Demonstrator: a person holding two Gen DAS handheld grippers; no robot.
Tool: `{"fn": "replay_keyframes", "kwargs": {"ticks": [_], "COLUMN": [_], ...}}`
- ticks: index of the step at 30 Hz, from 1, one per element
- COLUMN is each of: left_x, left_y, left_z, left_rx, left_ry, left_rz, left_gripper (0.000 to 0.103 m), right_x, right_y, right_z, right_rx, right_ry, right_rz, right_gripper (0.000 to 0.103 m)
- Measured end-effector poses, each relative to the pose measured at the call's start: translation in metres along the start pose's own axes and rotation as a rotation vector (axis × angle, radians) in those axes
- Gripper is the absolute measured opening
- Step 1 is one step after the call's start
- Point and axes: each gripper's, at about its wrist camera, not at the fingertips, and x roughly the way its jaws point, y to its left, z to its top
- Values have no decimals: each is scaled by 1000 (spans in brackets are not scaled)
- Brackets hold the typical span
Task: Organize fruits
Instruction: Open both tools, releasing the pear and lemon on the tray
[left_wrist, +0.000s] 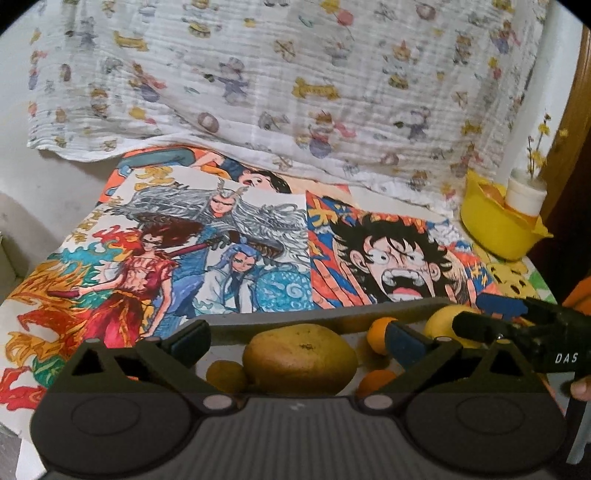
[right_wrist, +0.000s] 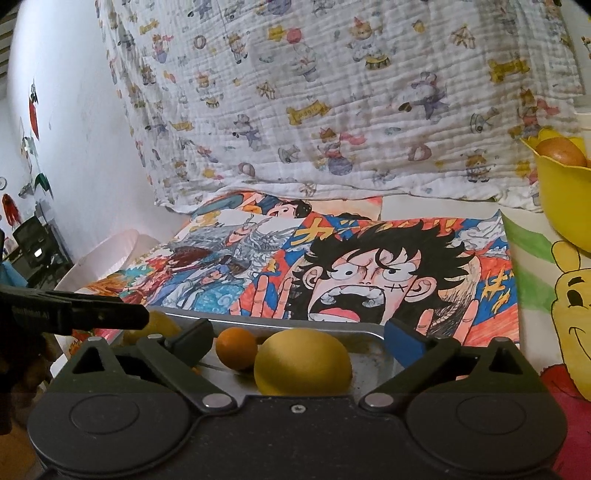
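White "DAS" lettering on the right tongs (left_wrist: 476, 317); both tongs, left tongs (left_wrist: 299, 341) included, spread wide over metal tray (right_wrist: 384, 354) fruit.

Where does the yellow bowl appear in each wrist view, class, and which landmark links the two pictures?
Left wrist: yellow bowl at the right edge, mid-height, behind the drawings.
Right wrist: yellow bowl cut off by the right edge, upper half.
Shared landmark: the screaming-face drawing, left of the bowl in both.
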Motion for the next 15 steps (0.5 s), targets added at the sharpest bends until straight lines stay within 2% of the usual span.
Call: {"fn": "replay_keyframes", "kwargs": {"ticks": [10, 15], "left_x": [-21, -29], "left_y": [2, 7], "left_z": [-9, -18], "left_rx": [-72, -142], "left_ry": [-77, -64], "left_rz": [12, -7], "left_gripper": [102, 102], "right_x": [-11, -18], "right_y": [8, 12], "right_z": [1, -2], "right_rx": [6, 11], "right_ry": [-12, -15], "right_rz": [0, -6], "right_gripper": [102, 102]}}
